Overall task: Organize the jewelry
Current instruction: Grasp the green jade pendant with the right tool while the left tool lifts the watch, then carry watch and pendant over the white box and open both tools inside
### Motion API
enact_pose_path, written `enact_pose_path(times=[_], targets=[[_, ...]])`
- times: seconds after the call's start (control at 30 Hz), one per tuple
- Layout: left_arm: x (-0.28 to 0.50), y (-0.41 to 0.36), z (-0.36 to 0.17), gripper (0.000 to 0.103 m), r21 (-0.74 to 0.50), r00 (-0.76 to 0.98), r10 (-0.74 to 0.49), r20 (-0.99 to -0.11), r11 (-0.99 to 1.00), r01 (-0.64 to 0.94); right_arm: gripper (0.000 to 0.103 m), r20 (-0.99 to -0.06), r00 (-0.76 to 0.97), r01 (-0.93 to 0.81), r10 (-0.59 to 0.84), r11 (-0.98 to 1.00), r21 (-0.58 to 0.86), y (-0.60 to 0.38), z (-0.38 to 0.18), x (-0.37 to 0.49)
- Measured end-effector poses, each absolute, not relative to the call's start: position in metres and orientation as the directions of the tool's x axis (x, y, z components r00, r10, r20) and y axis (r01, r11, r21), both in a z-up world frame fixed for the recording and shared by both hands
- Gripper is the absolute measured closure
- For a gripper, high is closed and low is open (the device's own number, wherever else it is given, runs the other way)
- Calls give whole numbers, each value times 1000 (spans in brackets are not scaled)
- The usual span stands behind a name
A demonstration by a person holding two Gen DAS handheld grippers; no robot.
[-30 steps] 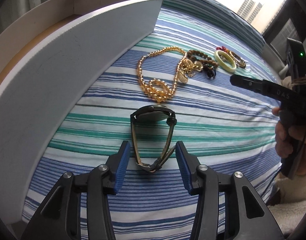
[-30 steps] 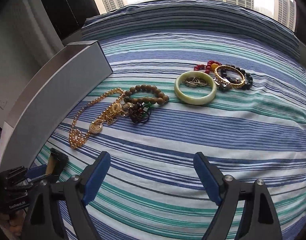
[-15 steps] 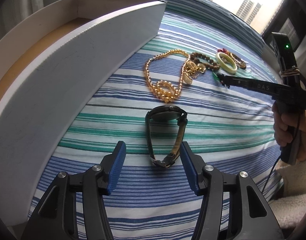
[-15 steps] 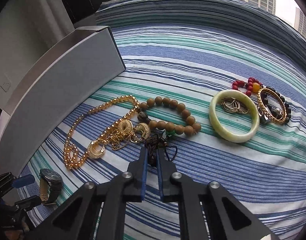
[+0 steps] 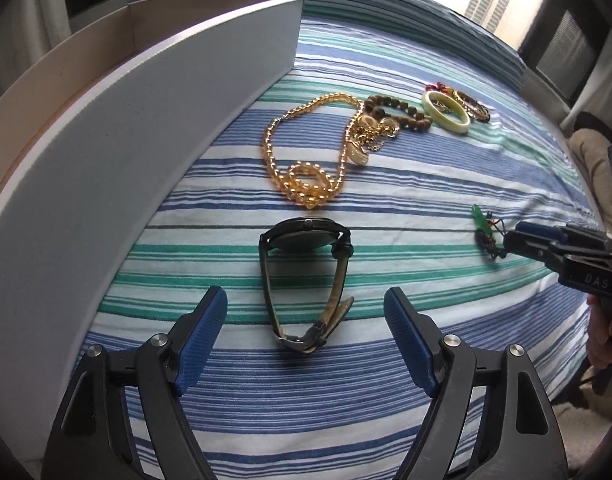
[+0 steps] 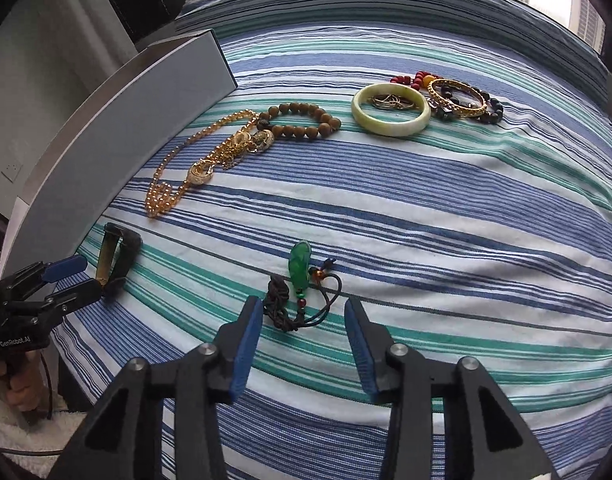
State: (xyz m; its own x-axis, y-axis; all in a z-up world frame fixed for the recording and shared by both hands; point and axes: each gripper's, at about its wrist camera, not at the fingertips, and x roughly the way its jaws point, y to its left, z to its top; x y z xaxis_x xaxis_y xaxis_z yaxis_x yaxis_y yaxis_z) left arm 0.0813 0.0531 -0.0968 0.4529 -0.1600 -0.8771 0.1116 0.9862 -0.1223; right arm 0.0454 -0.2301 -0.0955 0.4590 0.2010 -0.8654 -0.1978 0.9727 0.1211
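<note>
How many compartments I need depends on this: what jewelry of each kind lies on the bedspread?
Watch: 1
Bead bracelets: 3 (brown, red, black)
Bangles: 2 (pale green, gold)
Gold bead necklace: 1
Gold chain tangle: 1
Green pendant: 1
Thin hoop cluster: 1
Total: 10, each tangle counted once

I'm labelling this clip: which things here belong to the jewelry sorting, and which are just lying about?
Belongs:
watch
green pendant
gold bead necklace
wooden bead bracelet
jade bangle
gold bangle
grey box

Just there:
striped bedspread
window buildings
</note>
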Motion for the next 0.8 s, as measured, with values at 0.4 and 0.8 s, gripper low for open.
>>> enact_pose_path(times=[0.4, 0.8], targets=[[75, 56, -89, 65, -206, 406, -223, -886, 975, 85, 100, -878, 452, -297, 159, 955, 20, -199, -103, 51], [32, 137, 42, 65, -240, 558, -143, -818, 965, -104, 100, -712, 499, -518, 494, 829, 211, -129, 28, 43]])
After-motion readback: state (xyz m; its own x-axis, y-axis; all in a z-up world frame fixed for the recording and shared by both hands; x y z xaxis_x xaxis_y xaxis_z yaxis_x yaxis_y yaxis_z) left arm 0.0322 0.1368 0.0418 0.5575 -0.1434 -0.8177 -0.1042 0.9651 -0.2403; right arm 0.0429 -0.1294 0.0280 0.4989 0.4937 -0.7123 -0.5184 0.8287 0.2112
